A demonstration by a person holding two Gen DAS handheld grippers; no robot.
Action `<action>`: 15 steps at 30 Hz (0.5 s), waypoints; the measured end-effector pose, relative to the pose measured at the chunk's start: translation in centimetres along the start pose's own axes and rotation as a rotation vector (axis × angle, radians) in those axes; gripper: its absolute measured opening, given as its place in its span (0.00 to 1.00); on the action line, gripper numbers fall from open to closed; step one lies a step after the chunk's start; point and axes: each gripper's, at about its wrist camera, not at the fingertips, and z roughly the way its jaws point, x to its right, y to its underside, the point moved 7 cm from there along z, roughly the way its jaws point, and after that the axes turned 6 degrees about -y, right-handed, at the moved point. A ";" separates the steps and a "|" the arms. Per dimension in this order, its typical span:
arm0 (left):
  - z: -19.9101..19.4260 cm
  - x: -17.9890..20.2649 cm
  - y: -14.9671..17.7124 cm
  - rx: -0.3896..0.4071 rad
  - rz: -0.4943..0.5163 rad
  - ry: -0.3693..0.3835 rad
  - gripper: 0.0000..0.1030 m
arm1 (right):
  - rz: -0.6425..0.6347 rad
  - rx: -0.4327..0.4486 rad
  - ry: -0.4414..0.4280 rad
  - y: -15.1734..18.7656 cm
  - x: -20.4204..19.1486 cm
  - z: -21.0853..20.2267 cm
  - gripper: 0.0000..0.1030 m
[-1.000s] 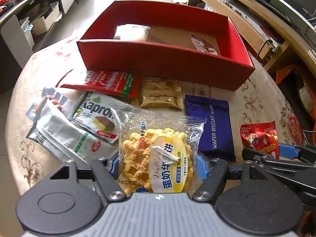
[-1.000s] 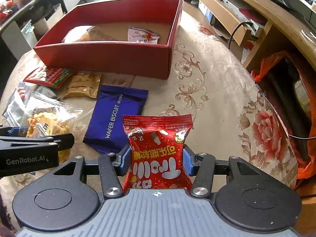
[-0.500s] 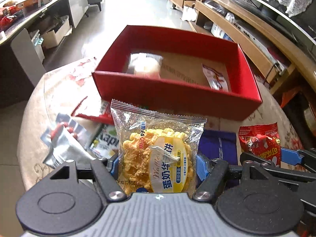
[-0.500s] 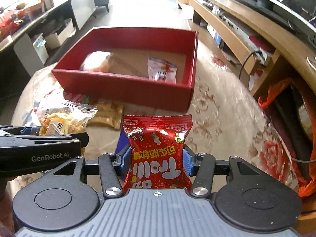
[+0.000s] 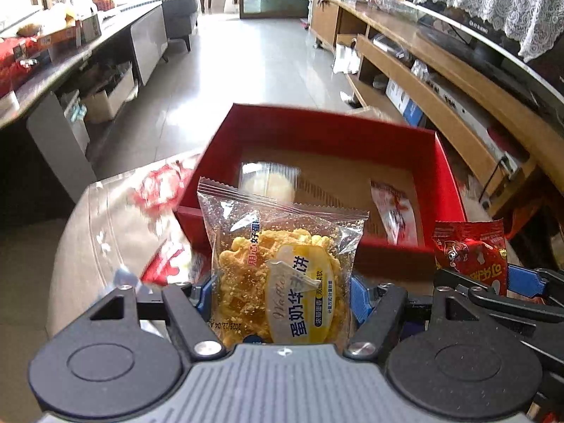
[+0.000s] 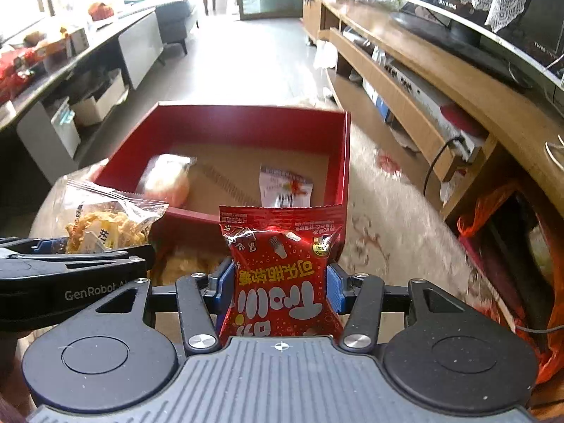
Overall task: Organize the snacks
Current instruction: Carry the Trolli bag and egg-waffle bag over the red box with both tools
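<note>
My left gripper (image 5: 280, 299) is shut on a clear packet of yellow waffle biscuit (image 5: 282, 275) and holds it in the air before the near wall of the red box (image 5: 331, 130). My right gripper (image 6: 280, 287) is shut on a red candy packet (image 6: 282, 275), also raised before the red box (image 6: 246, 120). The box holds a clear-wrapped pale bun (image 6: 165, 179) at the left and a small white and red packet (image 6: 285, 187) at the right. In the right wrist view the waffle packet (image 6: 105, 225) and the left gripper show at the left.
The box stands on a round table with a floral cloth (image 6: 387, 218). More snack packets lie on the table below the grippers, mostly hidden. A wooden TV bench (image 6: 440, 81) runs along the right, an orange bag (image 6: 493, 208) beside the table. Tiled floor lies beyond.
Both grippers have lifted with their packets and moved toward the red box. The snacks on the table have dropped out of sight below.
</note>
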 end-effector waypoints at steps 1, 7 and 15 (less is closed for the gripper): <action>0.0 0.0 -0.5 0.010 0.001 -0.004 0.65 | 0.002 0.008 -0.001 -0.5 0.0 0.0 0.57; 0.4 -0.2 -3.1 0.049 -0.016 -0.010 0.65 | -0.003 0.060 0.006 -2.9 -0.2 0.3 0.57; 1.8 0.0 -6.3 0.090 -0.021 -0.033 0.64 | -0.015 0.103 0.023 -5.9 -0.1 1.6 0.57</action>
